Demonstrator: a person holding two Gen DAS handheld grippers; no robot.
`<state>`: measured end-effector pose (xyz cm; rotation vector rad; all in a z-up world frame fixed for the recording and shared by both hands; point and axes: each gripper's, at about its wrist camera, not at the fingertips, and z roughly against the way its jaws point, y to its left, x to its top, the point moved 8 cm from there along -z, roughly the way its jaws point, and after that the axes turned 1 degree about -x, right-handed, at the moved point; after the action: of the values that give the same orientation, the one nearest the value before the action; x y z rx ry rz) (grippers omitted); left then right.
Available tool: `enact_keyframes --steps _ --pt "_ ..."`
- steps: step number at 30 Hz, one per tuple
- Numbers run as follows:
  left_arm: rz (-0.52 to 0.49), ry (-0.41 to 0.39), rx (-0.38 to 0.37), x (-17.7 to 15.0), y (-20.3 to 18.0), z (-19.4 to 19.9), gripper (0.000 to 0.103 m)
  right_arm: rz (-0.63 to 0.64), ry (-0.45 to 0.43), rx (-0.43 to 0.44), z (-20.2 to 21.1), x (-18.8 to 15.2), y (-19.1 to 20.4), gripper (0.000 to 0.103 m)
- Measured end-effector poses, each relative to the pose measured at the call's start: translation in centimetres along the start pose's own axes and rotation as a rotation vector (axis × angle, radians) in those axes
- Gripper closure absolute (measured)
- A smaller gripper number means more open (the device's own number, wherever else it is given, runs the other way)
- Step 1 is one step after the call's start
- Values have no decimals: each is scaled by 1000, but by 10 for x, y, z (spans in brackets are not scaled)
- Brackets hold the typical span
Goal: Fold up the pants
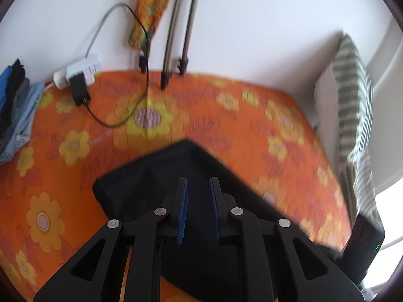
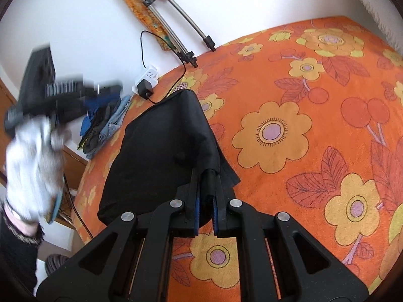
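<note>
Orange floral bedspread (image 2: 289, 88) carries the black pants (image 2: 161, 146), folded, near its left edge. Right gripper (image 2: 205, 176) pinches their near corner; the long axis runs away toward the wall. Left gripper (image 1: 197, 183), narrowly parted and empty, hovers above them. Clothes pile (image 2: 105, 123) lies beyond.

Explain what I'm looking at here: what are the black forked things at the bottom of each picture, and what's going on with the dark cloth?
No robot here: a person carries a hand-held gripper in each hand, each with a camera looking along its two fingers. One picture is from the left gripper, the other from the right gripper. Both look down on a bed with an orange flowered cover. On it lie black pants, partly folded. The right gripper is shut on an edge of the pants; the left gripper is slightly open above them, with nothing between its pads. The gloved left hand shows blurred in the right view. Other clothes are piled by the wall.
</note>
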<state>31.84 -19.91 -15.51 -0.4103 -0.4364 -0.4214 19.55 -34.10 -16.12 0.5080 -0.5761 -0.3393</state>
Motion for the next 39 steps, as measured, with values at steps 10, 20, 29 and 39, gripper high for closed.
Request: enact_keyframes --steps 10,20,29,39 --pt "-61 114 44 -32 0 -51 88 -8 -75 -21 26 12 -10 69" --pt "-59 79 15 -26 6 -20 88 290 -24 79 48 -38 65 82" --pt "-146 66 -55 -59 -19 8 88 282 28 -32 -3 -12 52 89" --pt "-212 68 -14 -57 -32 -20 88 244 24 20 10 -30 33 88"
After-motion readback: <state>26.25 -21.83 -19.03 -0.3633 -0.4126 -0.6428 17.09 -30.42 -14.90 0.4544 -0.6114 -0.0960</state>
